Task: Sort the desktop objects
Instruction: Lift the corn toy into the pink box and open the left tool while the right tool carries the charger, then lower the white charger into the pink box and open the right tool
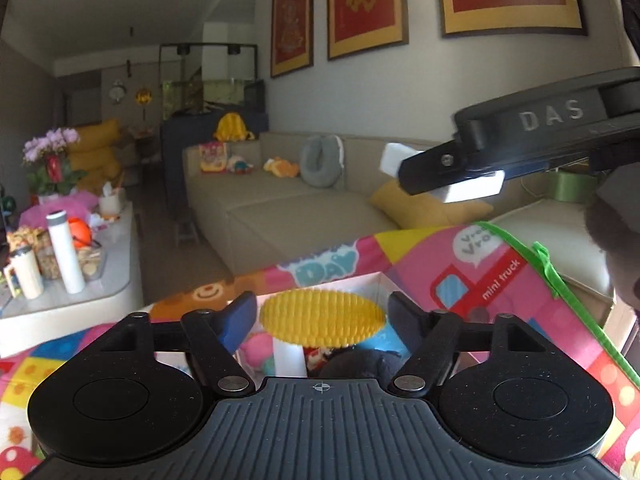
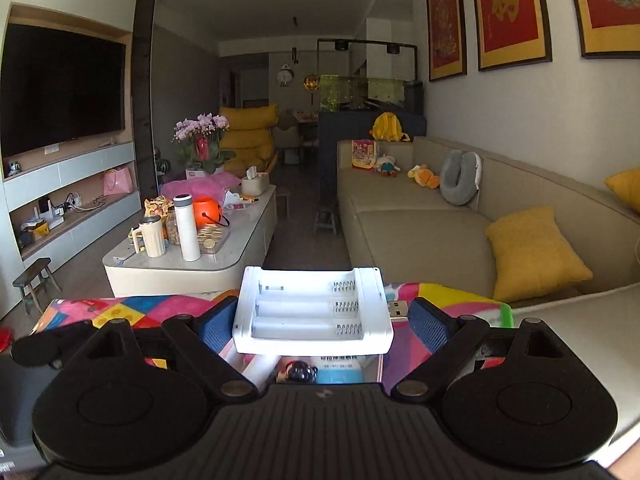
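Observation:
My left gripper (image 1: 322,316) is shut on a yellow toy corn cob (image 1: 322,320), held crosswise over a white box (image 1: 376,280) that holds several small toys. My right gripper (image 2: 316,320) is shut on a white battery holder (image 2: 314,312) with three empty slots and springs; a USB plug (image 2: 398,309) sticks out on its right side. It hangs above the same box, where a small figure (image 2: 298,372) and a blue-labelled item (image 2: 340,368) lie. In the left wrist view the right gripper (image 1: 448,176) shows at upper right with the white holder (image 1: 472,190) in it.
The box sits on a colourful play mat (image 1: 460,280) with a green edge. A white coffee table (image 2: 192,264) with bottles, a mug and snacks stands to the left. A beige sofa (image 2: 420,232) with yellow cushions runs along the right.

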A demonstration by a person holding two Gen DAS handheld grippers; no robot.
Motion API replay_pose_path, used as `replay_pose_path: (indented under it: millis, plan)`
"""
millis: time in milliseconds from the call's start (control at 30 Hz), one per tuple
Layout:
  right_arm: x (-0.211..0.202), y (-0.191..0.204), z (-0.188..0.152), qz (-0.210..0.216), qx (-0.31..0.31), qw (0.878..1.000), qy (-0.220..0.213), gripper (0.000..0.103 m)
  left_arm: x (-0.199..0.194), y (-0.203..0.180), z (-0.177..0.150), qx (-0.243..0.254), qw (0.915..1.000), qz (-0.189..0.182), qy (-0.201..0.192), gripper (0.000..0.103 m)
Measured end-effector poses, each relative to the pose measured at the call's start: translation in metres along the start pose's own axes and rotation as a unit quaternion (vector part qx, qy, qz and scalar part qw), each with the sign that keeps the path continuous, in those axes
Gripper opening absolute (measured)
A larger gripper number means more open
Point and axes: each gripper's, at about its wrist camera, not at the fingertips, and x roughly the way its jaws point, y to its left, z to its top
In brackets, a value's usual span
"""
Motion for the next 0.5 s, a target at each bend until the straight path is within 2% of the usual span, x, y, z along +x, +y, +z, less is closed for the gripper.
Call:
replay_pose_path:
  millis: [67, 167, 233, 367, 500]
  plan:
    - [0.043, -0.002, 0.006, 0.000, 0.006, 1.000, 0.023, 0.092, 0.016, 0.011, -0.004, -0.007, 1.0000, 0.006, 0.003, 0.097]
    - [0.082, -0.012, -0.005, -0.010, 0.022, 0.998, 0.051, 0.092, 0.012, 0.030, -0.023, -0.020, 0.9996, 0.019, 0.007, 0.100]
    - [0.091, -0.024, -0.018, -0.004, 0.036, 0.998, 0.060, 0.095, 0.003, 0.040, -0.042, -0.035, 0.9993, 0.007, 0.013, 0.101]
    - [0.101, -0.044, -0.045, -0.008, 0.071, 0.994, 0.077, 0.103, -0.003, 0.045, -0.072, -0.051, 0.9970, -0.031, 0.049, 0.102]
    - [0.114, -0.059, -0.070, 0.004, 0.123, 0.984, 0.129, 0.103, -0.010, 0.038, -0.085, -0.049, 0.9954, -0.056, 0.060, 0.102]
